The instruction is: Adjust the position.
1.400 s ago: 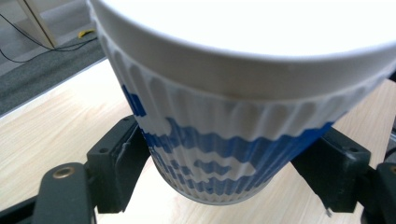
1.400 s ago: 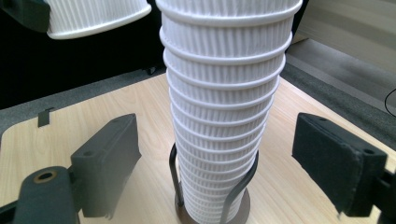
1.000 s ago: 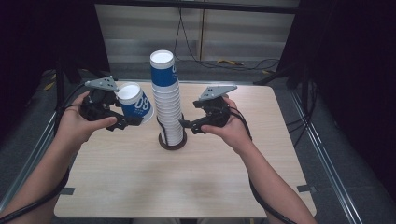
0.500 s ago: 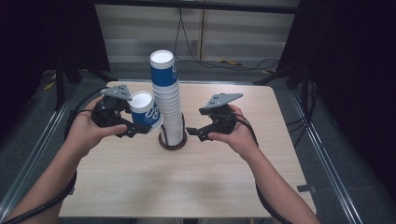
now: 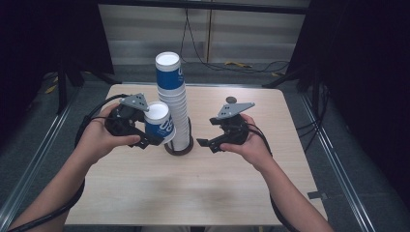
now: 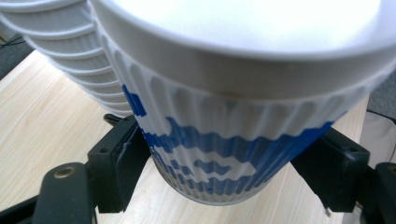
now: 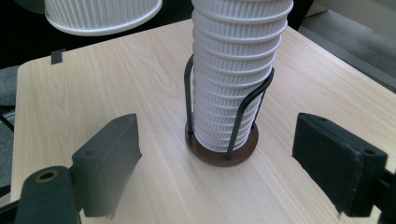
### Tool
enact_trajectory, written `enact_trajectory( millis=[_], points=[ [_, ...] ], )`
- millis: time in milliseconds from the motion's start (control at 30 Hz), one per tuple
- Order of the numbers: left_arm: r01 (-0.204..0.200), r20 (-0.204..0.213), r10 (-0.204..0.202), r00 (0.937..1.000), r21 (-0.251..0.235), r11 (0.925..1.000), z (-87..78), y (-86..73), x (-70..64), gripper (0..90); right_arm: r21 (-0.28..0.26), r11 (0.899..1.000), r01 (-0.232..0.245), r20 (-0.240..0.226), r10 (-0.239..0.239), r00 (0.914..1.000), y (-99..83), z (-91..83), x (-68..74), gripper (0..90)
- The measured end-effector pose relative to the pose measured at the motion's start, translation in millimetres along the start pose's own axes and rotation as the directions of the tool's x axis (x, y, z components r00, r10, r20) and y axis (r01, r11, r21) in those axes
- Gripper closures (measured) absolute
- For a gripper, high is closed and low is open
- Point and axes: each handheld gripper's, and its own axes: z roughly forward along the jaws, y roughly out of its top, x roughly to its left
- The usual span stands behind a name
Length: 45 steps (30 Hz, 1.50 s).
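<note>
cup | clamped in left gripper | beside cup stack

The left gripper is clamped, its jaws pressed against both sides of what it holds. The right gripper faces it, jaws spread wide and empty. Both forearms reach forward, each hand wrapped around its gripper's body.
</note>
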Motion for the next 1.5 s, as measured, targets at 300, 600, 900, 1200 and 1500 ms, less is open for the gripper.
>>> enact_trajectory(
  millis=[300, 600, 900, 1200, 1500],
  points=[
    [-0.027, 0.021, 0.026, 0.9994, 0.027, 0.9993, 9.3, 5.2, -5.1, 22.4, 0.009, 1.0, 0.003, -0.009, -0.003, 1.0, -7.1, -3.9, 0.7, 14.5],
    [-0.054, 0.049, 0.051, 0.9975, 0.067, 0.9963, 22.5, 14.9, -13.7, 22.5, 0.009, 1.0, -0.008, -0.006, 0.008, 1.0, -18.5, -10.1, -1.4, 14.4],
    [-0.102, 0.086, 0.09, 0.9922, 0.146, 0.9839, 38.3, 24.5, -21.4, 22.6, 0.021, 1.0, -0.023, -0.007, 0.023, 0.9997, -31.4, -16.9, -5.2, 14.4],
    [-0.148, 0.124, 0.125, 0.9844, 0.203, 0.9678, 55.1, 31.7, -27.9, 22.8, 0.032, 0.999, -0.01, -0.01, 0.01, 0.9999, -37.6, -20.6, -3.8, 14.5],
    [-0.156, 0.136, 0.124, 0.9829, 0.254, 0.9545, 67.7, 34.1, -31.8, 23.1, 0.036, 0.999, 0.008, -0.025, -0.007, 0.9997, -43.2, -23.9, -0.8, 14.5]
  ],
)
